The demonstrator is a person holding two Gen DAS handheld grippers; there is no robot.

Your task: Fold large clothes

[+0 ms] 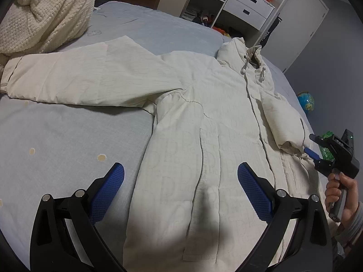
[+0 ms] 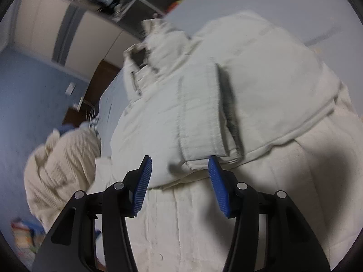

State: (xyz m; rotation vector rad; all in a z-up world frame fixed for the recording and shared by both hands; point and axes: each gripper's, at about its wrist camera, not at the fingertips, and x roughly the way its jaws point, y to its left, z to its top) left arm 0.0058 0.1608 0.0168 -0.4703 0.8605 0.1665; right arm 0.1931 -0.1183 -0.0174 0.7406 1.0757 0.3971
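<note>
Bed (image 1: 68, 136): I see a pale blue sheet with small yellow dots; it carries everything I am working on.
Jacket (image 1: 204, 124): I see a cream padded jacket lying front-up in the middle of the bed, collar toward the far edge, hem toward my left camera. Everything below I place against this jacket.
Spread sleeve (image 1: 74, 77): it lies flat and stretched out from the jacket's shoulder, running toward the knitted blanket.
Folded sleeve (image 1: 281, 122): it lies doubled across the jacket's front on the other side, its cuff resting on the body. In the right wrist view this cuff (image 2: 204, 140) sits just past my jaws, blurred.
Knitted blanket (image 1: 40, 15): a cream heap at the end of the spread sleeve, touching its cuff as far as I can tell.
Drawer unit (image 1: 247, 6): white, beyond the jacket's collar, off the bed.
Globe (image 1: 306, 102): small, blue, beside the jacket's folded side, beyond the bed edge.
Left gripper (image 1: 180, 181): I hold it over the jacket's hem; its jaws stand wide apart with nothing between them.
Right gripper (image 2: 179, 181): jaws parted, just at the folded cuff, pads not pressing on it. From the left camera I see it (image 1: 312, 146) beside the cuff, with a hand (image 1: 340, 195) on its handle.
</note>
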